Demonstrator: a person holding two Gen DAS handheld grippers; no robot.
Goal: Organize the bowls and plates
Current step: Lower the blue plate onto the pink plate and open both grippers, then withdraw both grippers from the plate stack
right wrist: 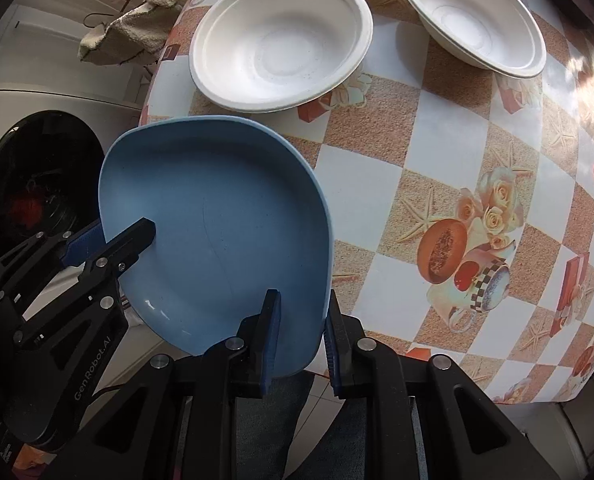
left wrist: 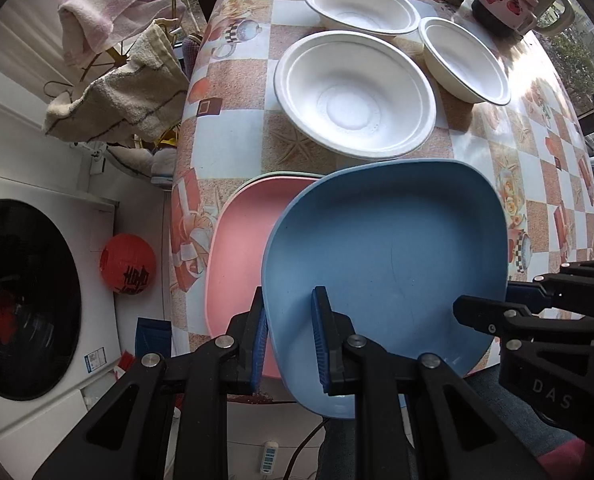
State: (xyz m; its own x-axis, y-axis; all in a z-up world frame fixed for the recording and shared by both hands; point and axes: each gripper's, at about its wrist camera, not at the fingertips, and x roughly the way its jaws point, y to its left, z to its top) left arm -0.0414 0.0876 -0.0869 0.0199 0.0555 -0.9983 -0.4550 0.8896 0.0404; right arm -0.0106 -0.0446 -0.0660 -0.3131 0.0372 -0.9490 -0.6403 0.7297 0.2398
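Observation:
A blue plate (left wrist: 389, 264) is held above the table's near edge by both grippers. My left gripper (left wrist: 291, 336) is shut on its near-left rim. My right gripper (right wrist: 303, 344) is shut on its near-right rim (right wrist: 217, 224), and also shows in the left wrist view (left wrist: 497, 312). The left gripper shows in the right wrist view (right wrist: 109, 246). A pink plate (left wrist: 237, 248) lies on the table under the blue one, on a pale green plate edge (left wrist: 281, 176). Three white bowls (left wrist: 355, 94) (left wrist: 361, 2) (left wrist: 465, 58) sit further back.
The checkered tablecloth (right wrist: 437, 152) covers the table. A mug and box (left wrist: 505, 4) stand at the far right. A washing machine (left wrist: 25, 300), a red lantern (left wrist: 127, 264) and hanging towels (left wrist: 125, 96) are left of the table.

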